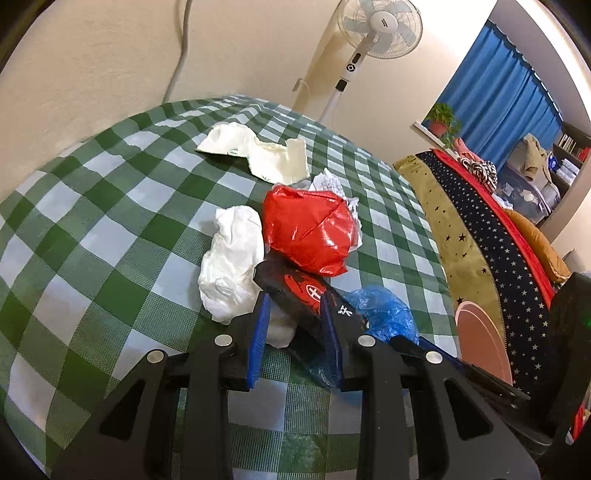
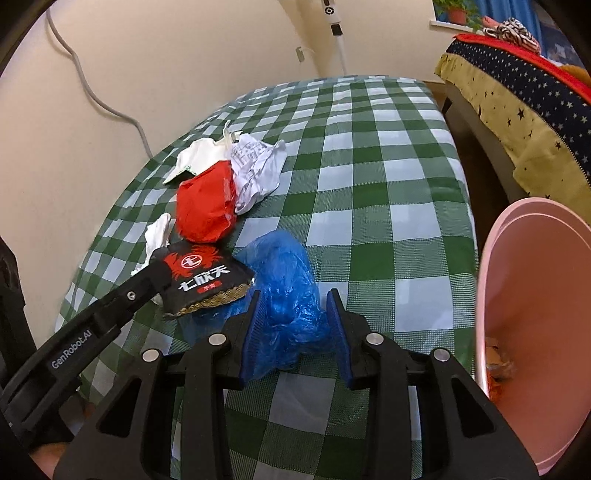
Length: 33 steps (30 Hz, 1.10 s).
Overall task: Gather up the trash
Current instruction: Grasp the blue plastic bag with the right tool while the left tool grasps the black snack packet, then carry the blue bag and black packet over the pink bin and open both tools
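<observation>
Trash lies on a green checked tablecloth (image 1: 92,229). My left gripper (image 1: 295,306) has its jaws around a black and red snack packet (image 1: 306,295), also seen in the right wrist view (image 2: 203,280). My right gripper (image 2: 295,306) straddles a crumpled blue plastic bag (image 2: 284,291), jaws apart, pads (image 2: 255,332) touching its sides. A red bag (image 1: 310,232), a white tissue wad (image 1: 232,266), a cream bag (image 1: 258,151) and crumpled printed paper (image 2: 258,170) lie beyond.
A pink bin (image 2: 535,332) stands at the table's right edge, with some scraps inside. A bed with a starry cover (image 1: 480,229) is to the right. A standing fan (image 1: 380,29) and a wall are behind the table.
</observation>
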### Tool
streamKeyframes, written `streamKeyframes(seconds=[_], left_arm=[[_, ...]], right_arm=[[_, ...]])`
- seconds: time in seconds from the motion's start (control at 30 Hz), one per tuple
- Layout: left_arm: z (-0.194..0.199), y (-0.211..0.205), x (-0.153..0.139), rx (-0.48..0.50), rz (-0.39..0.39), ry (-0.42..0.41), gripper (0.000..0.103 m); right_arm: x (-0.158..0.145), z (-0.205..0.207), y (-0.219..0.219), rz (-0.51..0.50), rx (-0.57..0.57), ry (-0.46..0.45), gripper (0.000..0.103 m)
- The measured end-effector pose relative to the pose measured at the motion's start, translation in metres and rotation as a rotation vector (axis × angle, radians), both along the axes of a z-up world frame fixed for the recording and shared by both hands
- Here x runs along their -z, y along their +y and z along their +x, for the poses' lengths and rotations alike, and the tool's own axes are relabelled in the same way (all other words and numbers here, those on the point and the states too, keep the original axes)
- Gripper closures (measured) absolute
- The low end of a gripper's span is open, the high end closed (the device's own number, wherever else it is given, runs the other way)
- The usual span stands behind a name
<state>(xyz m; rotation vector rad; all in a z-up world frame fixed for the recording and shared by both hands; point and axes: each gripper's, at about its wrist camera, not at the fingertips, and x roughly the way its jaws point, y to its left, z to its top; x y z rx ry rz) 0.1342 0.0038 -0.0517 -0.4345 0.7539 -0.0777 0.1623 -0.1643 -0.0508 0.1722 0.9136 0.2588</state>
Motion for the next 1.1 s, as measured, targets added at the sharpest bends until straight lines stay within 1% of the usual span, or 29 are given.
streamKeyframes(seconds=[0.03, 0.07, 0.13, 0.2, 0.33, 0.47, 0.53, 0.57, 0.63, 0.73, 1.0, 1.03, 1.1], left_arm=[[0.001, 0.0, 0.0, 0.001, -0.002, 0.001, 0.075], [0.002, -0.002, 0.001, 0.004, -0.002, 0.001, 0.075], [0.003, -0.001, 0.001, 0.003, 0.0, 0.002, 0.072], [0.005, -0.002, 0.002, 0.008, -0.004, 0.005, 0.068], [0.005, -0.005, 0.001, 0.008, 0.008, 0.009, 0.068], [0.007, -0.01, 0.002, 0.033, 0.025, 0.007, 0.068], [0.006, -0.013, -0.001, 0.043, 0.037, -0.008, 0.076], [0.006, -0.015, -0.003, 0.05, 0.05, -0.015, 0.077], [0.005, -0.017, -0.006, 0.065, 0.05, -0.023, 0.085], [0.003, -0.019, -0.01, 0.081, 0.051, -0.035, 0.093], [-0.01, -0.03, -0.033, 0.109, 0.119, -0.105, 0.097], [-0.012, -0.032, -0.035, 0.113, 0.126, -0.112, 0.103], [-0.015, -0.035, -0.04, 0.12, 0.143, -0.125, 0.103]], right_arm=[[0.0, 0.0, 0.001, -0.001, -0.007, 0.0, 0.075], [-0.001, 0.0, 0.001, -0.004, -0.011, -0.003, 0.077], [-0.002, -0.001, 0.002, -0.011, -0.018, -0.01, 0.084], [-0.003, -0.002, 0.002, -0.015, -0.023, -0.015, 0.087], [-0.008, -0.004, -0.002, -0.02, -0.007, -0.028, 0.091], [-0.011, -0.007, -0.008, -0.007, 0.011, -0.035, 0.092], [-0.012, -0.008, -0.011, -0.007, 0.016, -0.035, 0.092], [-0.012, -0.009, -0.012, -0.004, 0.019, -0.036, 0.092], [-0.014, -0.011, -0.014, -0.002, 0.023, -0.041, 0.092], [-0.018, -0.014, -0.017, -0.005, 0.037, -0.052, 0.093], [-0.033, -0.027, -0.033, -0.023, 0.104, -0.1, 0.093], [-0.036, -0.03, -0.035, -0.032, 0.113, -0.111, 0.093], [-0.041, -0.034, -0.037, -0.048, 0.129, -0.127, 0.093]])
